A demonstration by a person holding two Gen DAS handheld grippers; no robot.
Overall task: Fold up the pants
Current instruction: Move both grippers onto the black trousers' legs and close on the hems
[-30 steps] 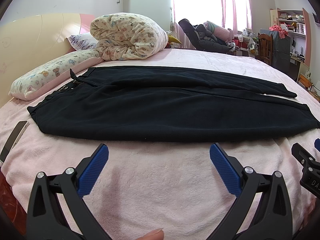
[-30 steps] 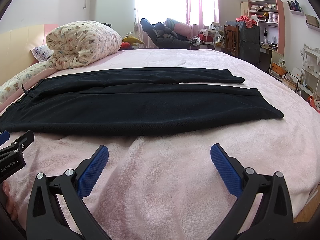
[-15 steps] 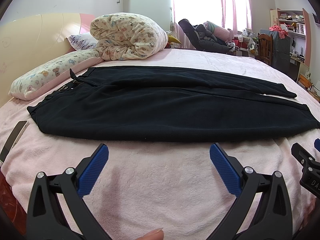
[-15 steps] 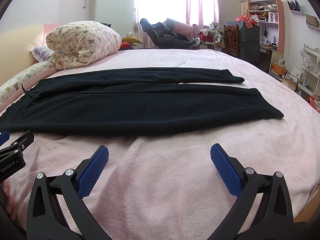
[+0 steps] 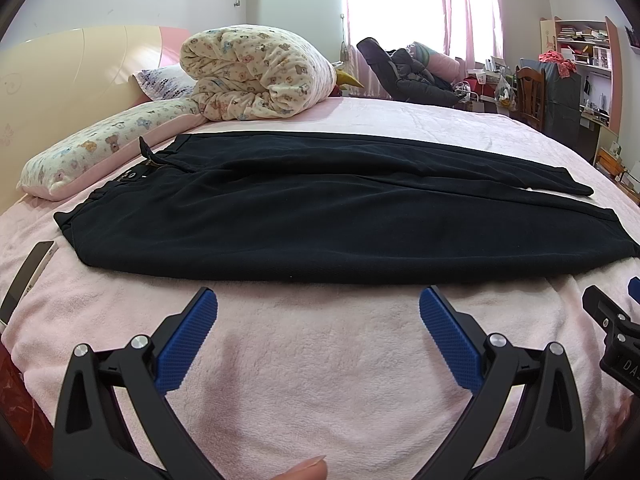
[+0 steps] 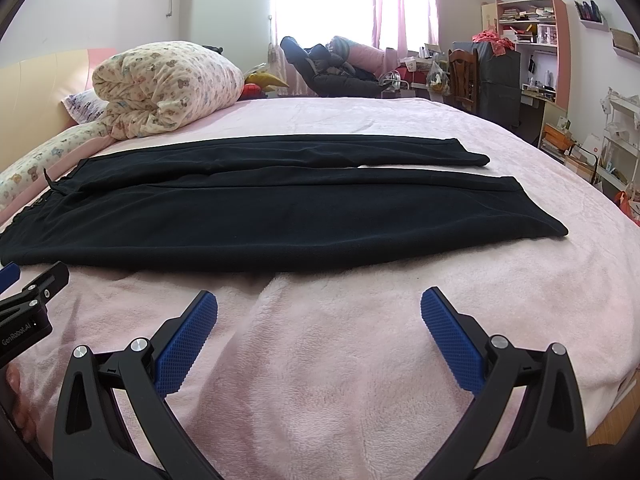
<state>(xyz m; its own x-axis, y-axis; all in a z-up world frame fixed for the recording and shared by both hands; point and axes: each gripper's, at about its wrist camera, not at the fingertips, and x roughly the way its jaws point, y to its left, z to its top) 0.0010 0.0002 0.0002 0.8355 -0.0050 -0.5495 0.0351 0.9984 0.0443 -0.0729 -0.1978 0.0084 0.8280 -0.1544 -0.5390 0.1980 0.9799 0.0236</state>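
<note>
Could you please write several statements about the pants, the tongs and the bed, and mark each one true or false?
1. The black pants lie spread flat on the pink blanket. True.
2. The left tongs grip the waistband. False: they are open, short of the pants' near edge, holding nothing.
3. The right tongs are open over bare blanket. True.
4. The waistband points toward the bookshelf side. False: it lies at the pillow side, the leg cuffs toward the shelves.
5. A rolled patterned quilt sits beyond the pants. True.
</note>
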